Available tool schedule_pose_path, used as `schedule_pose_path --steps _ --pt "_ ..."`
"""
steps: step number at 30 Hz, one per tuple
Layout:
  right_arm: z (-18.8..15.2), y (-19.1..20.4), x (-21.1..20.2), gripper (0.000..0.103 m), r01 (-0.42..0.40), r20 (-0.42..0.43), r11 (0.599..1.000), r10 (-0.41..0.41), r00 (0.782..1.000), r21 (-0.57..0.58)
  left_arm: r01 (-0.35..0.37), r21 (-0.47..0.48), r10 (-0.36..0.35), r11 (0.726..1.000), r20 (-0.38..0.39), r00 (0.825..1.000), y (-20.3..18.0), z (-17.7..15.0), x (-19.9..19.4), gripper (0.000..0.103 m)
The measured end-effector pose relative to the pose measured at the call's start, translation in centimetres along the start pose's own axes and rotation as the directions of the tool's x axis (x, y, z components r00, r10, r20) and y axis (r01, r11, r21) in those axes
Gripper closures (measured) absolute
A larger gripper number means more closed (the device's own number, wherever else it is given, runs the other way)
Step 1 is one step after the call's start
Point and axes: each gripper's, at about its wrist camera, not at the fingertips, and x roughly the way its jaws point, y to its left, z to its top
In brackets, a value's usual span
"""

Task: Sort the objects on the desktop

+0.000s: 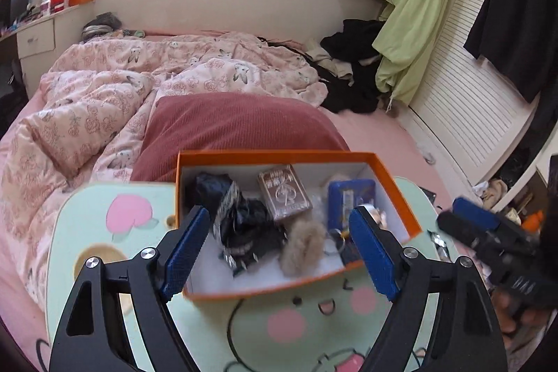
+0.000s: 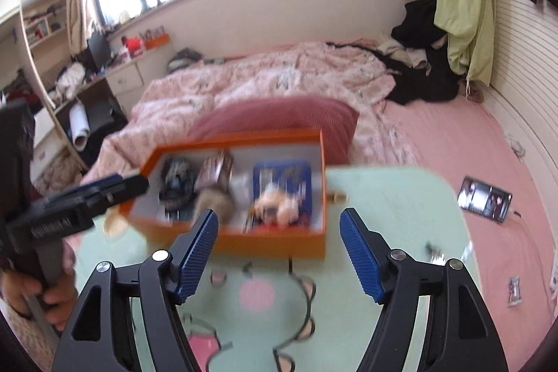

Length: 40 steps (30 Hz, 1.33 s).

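Observation:
An orange box point(image 1: 279, 157) with a white inside stands on a mint-green cartoon lap table point(image 1: 216, 337) on the bed. In it lie a black crumpled item point(image 1: 244, 222), a brown card pack point(image 1: 284, 194), a blue tin point(image 1: 350, 197) and a beige fur pompom point(image 1: 301, 250). My left gripper point(image 1: 280, 253) is open over the box's near edge, with nothing between its pads. The right wrist view is blurred. It shows the box point(image 2: 244, 243) ahead of my open, empty right gripper point(image 2: 279, 232), with a cream plush toy point(image 2: 275, 208) inside it.
A red pillow point(image 1: 237, 124) and a pink quilt point(image 1: 104, 100) lie behind the box. On the sheet to the right rests a lit phone point(image 2: 484, 197). Small loose bits point(image 2: 434, 250) sit on the table's right side. A hand grips the left gripper point(image 2: 136, 183).

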Motion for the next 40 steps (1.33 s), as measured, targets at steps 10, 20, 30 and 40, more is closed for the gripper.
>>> schedule_pose_path --steps 10,20,30,40 --pt "-8.4 1.0 1.9 0.030 0.059 -0.157 0.998 -0.062 0.986 -0.022 -0.156 -0.008 0.153 0.988 -0.142 0.978 -0.8 -10.8 0.2 0.021" --pt "-10.1 1.2 2.7 0.000 0.143 -0.168 0.986 -0.156 0.973 -0.084 -0.278 0.088 0.288 0.957 -0.141 0.947 -1.7 -13.1 0.8 0.000" --pt "-10.0 1.2 2.5 0.000 0.141 -0.165 0.986 -0.154 0.974 -0.085 -0.275 0.095 0.287 0.957 -0.140 0.948 -1.9 -13.0 0.8 0.000" --pt "-10.0 1.2 2.5 0.000 0.141 -0.165 0.986 -0.154 0.974 -0.086 -0.273 0.098 0.284 0.957 -0.134 0.949 -2.0 -12.9 0.8 0.000"
